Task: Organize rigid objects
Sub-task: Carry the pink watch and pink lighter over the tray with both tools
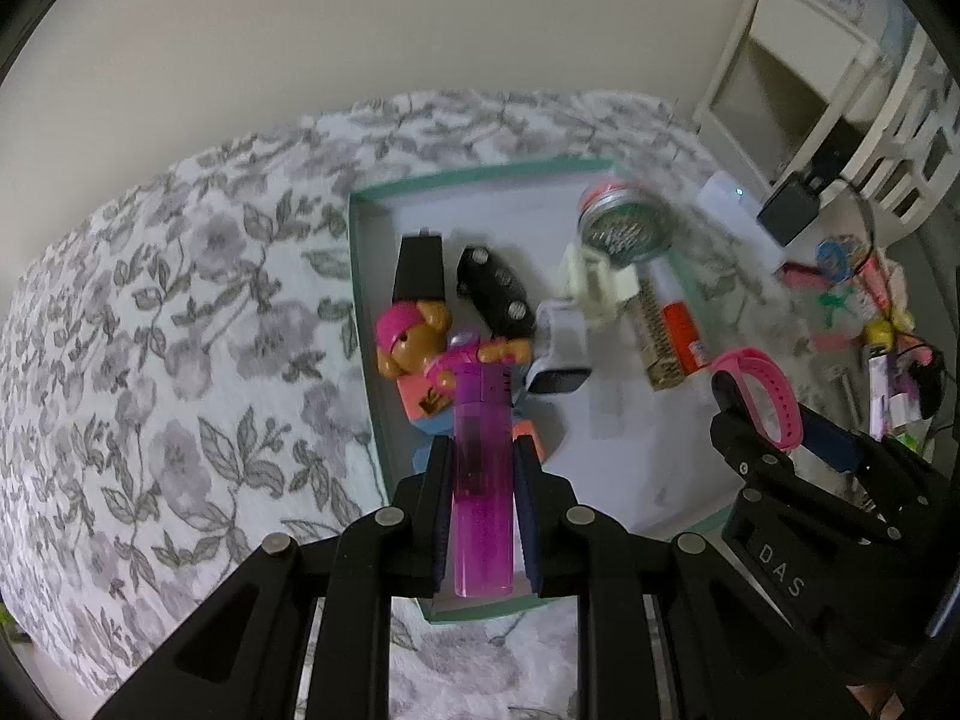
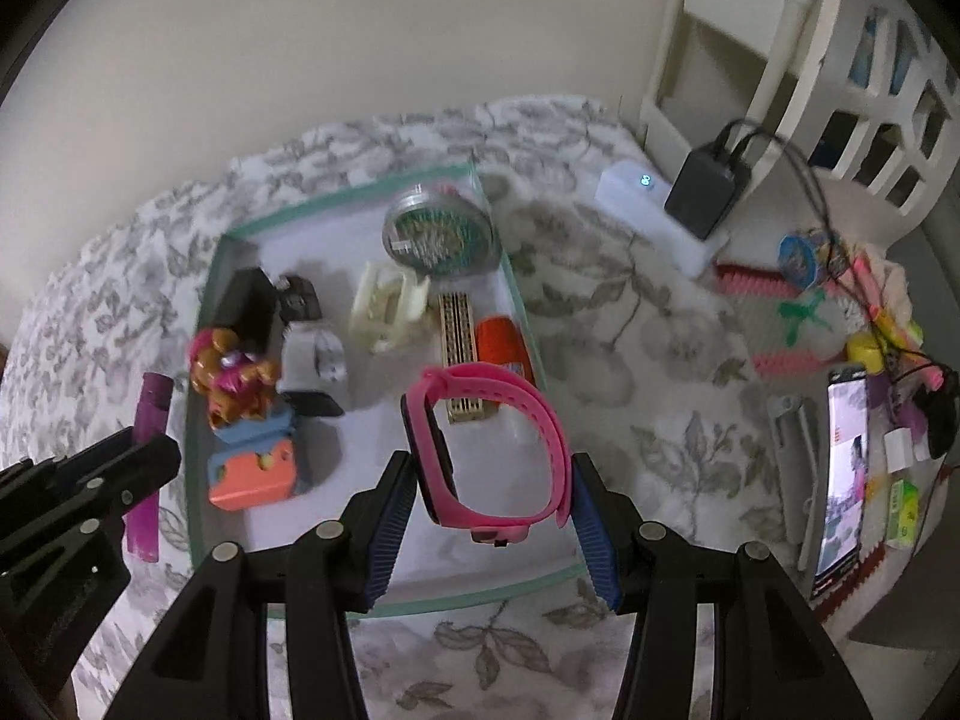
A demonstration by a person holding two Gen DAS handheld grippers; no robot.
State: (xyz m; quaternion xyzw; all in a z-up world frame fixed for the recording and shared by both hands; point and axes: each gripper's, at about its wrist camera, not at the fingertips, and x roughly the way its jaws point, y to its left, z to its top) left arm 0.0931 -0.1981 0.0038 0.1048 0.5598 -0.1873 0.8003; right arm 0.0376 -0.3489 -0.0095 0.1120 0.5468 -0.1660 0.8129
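While right gripper (image 1: 774, 420) holds wristband (image 1: 771, 390), reads "DAS".

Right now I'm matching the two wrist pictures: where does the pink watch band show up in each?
Left wrist view: the pink watch band is at the right edge, held in the right gripper.
Right wrist view: it sits low in the centre, between the blue pads, above the tray floor.
Shared landmark: the teal-rimmed tray, with the round tin in its far right corner.
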